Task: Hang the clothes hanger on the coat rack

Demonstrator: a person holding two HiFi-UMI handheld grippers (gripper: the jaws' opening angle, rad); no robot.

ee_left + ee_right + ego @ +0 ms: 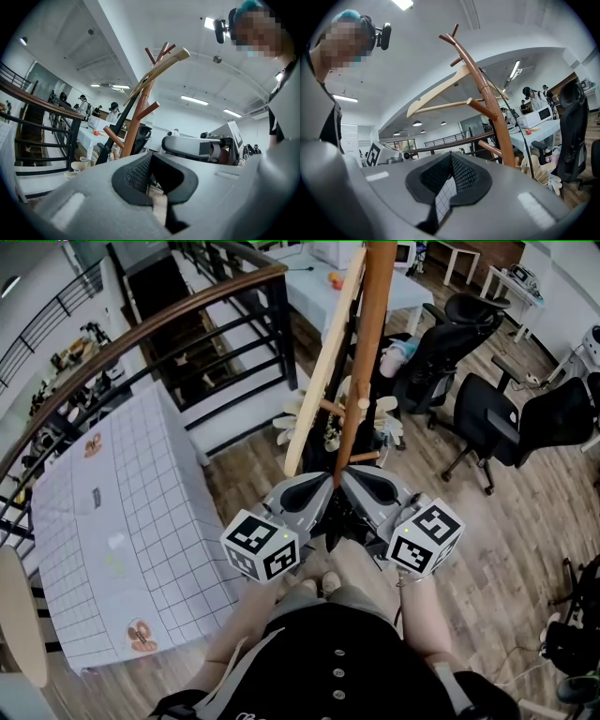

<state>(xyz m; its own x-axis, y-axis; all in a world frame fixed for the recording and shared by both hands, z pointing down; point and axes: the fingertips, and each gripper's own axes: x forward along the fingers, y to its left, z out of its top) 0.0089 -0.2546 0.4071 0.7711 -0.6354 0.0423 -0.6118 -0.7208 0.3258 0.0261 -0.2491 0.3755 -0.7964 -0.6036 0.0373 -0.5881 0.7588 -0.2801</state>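
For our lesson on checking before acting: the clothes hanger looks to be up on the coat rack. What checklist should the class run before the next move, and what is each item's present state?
1. Clothes hanger hangs on the coat rack, held by neither gripper: ok.
2. Hanger's hook fully seated over a peg: cannot tell, the hook is hard to make out.
3. Left gripper jaws together, nothing between them: ok.
4. Right gripper jaws together, empty: ok.
5. Gripper tips clear of the rack's pole: cannot tell; the head view shows them right beside it.

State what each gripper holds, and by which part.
Nothing. The left gripper and right gripper are both shut and empty; the clothes hanger hangs on the coat rack.
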